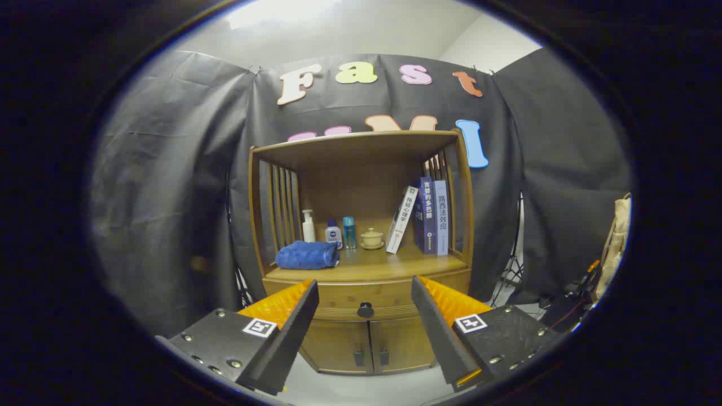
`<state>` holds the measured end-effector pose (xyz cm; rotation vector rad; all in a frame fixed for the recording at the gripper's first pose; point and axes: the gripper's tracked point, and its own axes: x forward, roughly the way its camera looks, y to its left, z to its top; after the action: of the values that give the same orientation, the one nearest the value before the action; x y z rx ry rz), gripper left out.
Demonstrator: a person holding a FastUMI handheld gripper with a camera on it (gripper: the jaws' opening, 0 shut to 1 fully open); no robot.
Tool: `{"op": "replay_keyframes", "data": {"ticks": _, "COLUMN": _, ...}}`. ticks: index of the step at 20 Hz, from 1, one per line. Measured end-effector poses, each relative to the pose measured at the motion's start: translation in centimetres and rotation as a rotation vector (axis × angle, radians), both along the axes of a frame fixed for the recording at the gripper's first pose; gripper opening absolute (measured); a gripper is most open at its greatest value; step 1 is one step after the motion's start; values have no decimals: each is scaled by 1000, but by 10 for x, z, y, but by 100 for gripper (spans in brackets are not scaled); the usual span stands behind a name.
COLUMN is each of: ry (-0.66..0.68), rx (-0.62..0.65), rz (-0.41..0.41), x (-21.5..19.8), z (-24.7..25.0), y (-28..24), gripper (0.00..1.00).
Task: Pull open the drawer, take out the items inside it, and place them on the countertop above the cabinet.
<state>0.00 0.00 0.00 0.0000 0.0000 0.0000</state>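
- Wooden cabinet [361,316] sits dead ahead against the booth wall, two doors at the bottom.
- Counter [366,268] carries books [428,217] on the right, a blue towel [306,255] on the left, bottles [333,231] and a small cup [371,238] between them.
- Drawer [338,298] is shut, its knob [365,309] centred beyond the fingers.
- Claw [365,293] is released, fingers wide apart, holding nothing.

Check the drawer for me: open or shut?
Shut. The drawer front sits flush with the cabinet, knob untouched between the open gripper fingers.
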Motion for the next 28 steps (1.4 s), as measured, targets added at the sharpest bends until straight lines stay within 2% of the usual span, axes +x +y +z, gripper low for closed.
{"op": "replay_keyframes", "data": {"ticks": 16, "ry": -5, "rx": 40, "rz": -27, "x": 7, "z": -12, "y": -9, "gripper": 99}}
{"op": "replay_keyframes", "data": {"ticks": 24, "ry": 22, "rx": 46, "rz": 2, "x": 24, "z": -51, "y": 1, "gripper": 99}}
{"op": "replay_keyframes", "data": {"ticks": 28, "ry": 39, "rx": -1, "rz": 13, "x": 43, "z": -70, "y": 1, "gripper": 99}}
